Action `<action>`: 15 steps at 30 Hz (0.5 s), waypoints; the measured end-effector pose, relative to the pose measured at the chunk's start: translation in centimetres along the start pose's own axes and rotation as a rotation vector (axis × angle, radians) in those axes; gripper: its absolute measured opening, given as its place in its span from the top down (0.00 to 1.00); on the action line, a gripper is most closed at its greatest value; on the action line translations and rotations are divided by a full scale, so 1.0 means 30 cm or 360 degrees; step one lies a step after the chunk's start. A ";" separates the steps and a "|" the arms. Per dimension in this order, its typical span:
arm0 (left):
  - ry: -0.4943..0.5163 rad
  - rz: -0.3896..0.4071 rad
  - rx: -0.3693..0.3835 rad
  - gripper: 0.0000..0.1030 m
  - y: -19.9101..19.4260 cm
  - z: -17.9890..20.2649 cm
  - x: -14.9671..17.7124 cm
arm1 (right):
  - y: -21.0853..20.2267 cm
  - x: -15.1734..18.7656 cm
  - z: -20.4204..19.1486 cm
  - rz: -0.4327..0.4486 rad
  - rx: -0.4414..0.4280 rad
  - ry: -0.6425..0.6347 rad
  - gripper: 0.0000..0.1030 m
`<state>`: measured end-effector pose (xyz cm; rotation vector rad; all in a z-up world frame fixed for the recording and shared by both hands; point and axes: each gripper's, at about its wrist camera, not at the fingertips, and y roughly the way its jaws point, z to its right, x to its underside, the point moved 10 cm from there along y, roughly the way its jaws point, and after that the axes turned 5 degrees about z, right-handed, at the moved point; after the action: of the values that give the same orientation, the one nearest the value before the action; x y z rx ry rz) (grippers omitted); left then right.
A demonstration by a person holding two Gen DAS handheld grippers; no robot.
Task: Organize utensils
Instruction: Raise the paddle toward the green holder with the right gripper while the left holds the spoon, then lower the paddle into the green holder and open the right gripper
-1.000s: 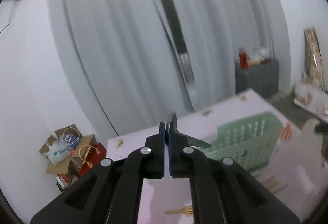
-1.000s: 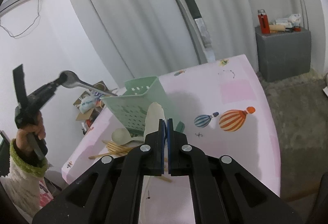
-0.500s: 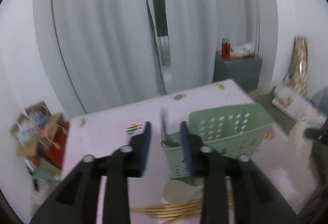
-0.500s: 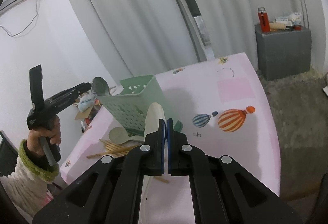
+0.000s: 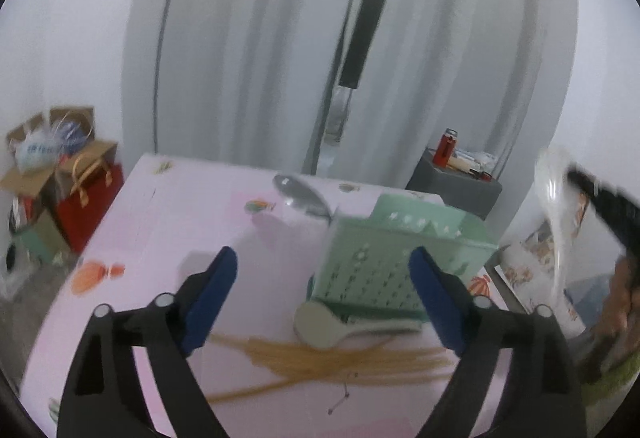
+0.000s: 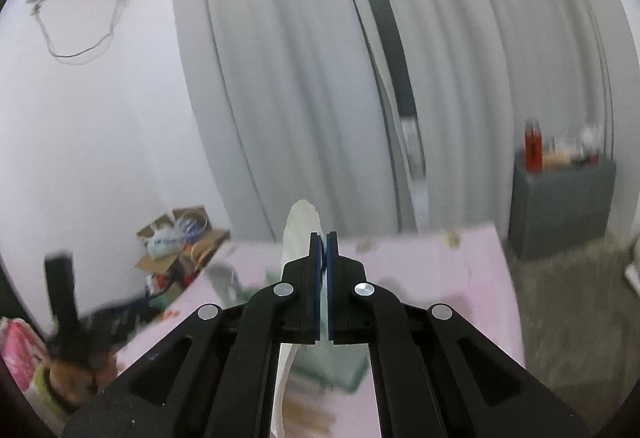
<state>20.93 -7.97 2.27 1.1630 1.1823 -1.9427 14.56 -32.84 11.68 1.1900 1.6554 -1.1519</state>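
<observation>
In the left wrist view my left gripper (image 5: pixel 322 254) hangs over the pink table (image 5: pixel 180 222). Its jaws are opening wide with nothing between them. Just ahead stands the green basket (image 5: pixel 400 258), and a metal spoon (image 5: pixel 300 193) leans out of its left end. In front of the basket lie a white spoon (image 5: pixel 324 322) and several wooden chopsticks (image 5: pixel 332 358). My right gripper (image 6: pixel 323 238) is shut on another white spoon (image 6: pixel 300 230) and holds it in the air. That spoon (image 5: pixel 556 197) also shows blurred at the right of the left wrist view.
Cardboard boxes and bags (image 5: pixel 52 173) sit on the floor left of the table. A grey cabinet (image 5: pixel 452 185) with a red bottle (image 5: pixel 446 145) stands behind the table by the white curtain (image 5: pixel 260 37). The person's hand (image 6: pixel 76 370) shows at lower left.
My left gripper opened and let the metal spoon go into the basket, then tipped down toward the table. My right gripper rose with the white spoon in it.
</observation>
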 end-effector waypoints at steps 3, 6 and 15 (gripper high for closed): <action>-0.0055 0.0003 -0.0049 0.06 -0.042 -0.043 0.063 | 0.042 -0.083 -0.036 0.0140 0.0026 -0.0083 0.99; -0.0076 0.0014 -0.0099 0.05 -0.079 -0.080 0.109 | 0.105 -0.126 -0.055 0.0255 0.0111 -0.0186 0.99; -0.0133 -0.0042 -0.0182 0.05 -0.117 -0.144 0.212 | 0.294 0.005 -0.045 0.0306 0.0249 -0.0426 0.99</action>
<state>16.87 -2.79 -2.99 1.0027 1.2525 -1.8978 22.88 -30.17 9.93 1.2034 1.2430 -1.2737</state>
